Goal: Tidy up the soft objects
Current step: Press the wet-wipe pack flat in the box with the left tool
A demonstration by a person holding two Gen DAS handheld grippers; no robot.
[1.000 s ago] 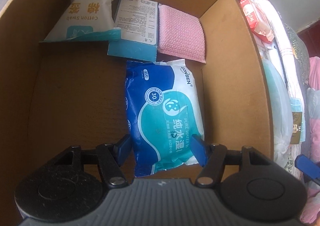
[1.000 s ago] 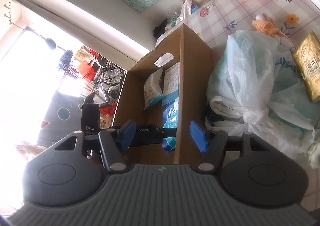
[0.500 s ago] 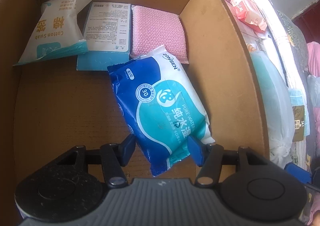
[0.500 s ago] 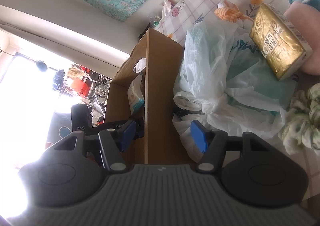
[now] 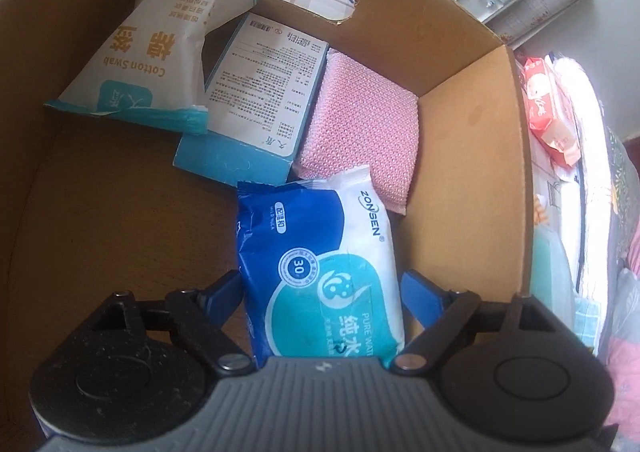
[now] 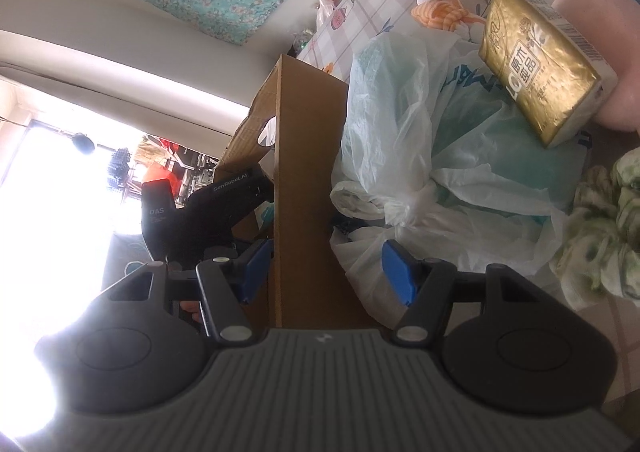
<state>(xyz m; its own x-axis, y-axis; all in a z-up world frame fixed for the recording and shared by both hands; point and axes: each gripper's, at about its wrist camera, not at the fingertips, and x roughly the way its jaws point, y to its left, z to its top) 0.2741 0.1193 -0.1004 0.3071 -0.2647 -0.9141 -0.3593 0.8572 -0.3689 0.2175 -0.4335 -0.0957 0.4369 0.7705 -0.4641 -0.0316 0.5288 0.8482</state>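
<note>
In the left wrist view my left gripper [image 5: 322, 294] is inside the cardboard box [image 5: 472, 124]. Its jaws stand open around a blue wet-wipes pack [image 5: 320, 276] lying on the box floor; a small gap shows at the right finger. Behind it lie a cotton swab bag [image 5: 148, 60], a teal-and-white carton [image 5: 260, 96] and a pink sponge cloth [image 5: 360, 132]. In the right wrist view my right gripper [image 6: 324, 272] is open and empty, outside the box wall [image 6: 308, 180]. A gold tissue pack [image 6: 536, 68] lies at the upper right.
A knotted white plastic bag [image 6: 440, 156] lies beside the box, with a green-white scrunchie [image 6: 600, 236] to its right. The left gripper's body [image 6: 208, 208] reaches into the box. A red pack [image 5: 548, 120] lies outside the box on the right.
The left gripper has opened a little, the wipes pack sits straighter and nearer the camera. The right gripper has swung right, bringing the gold tissue pack and scrunchie closer.
</note>
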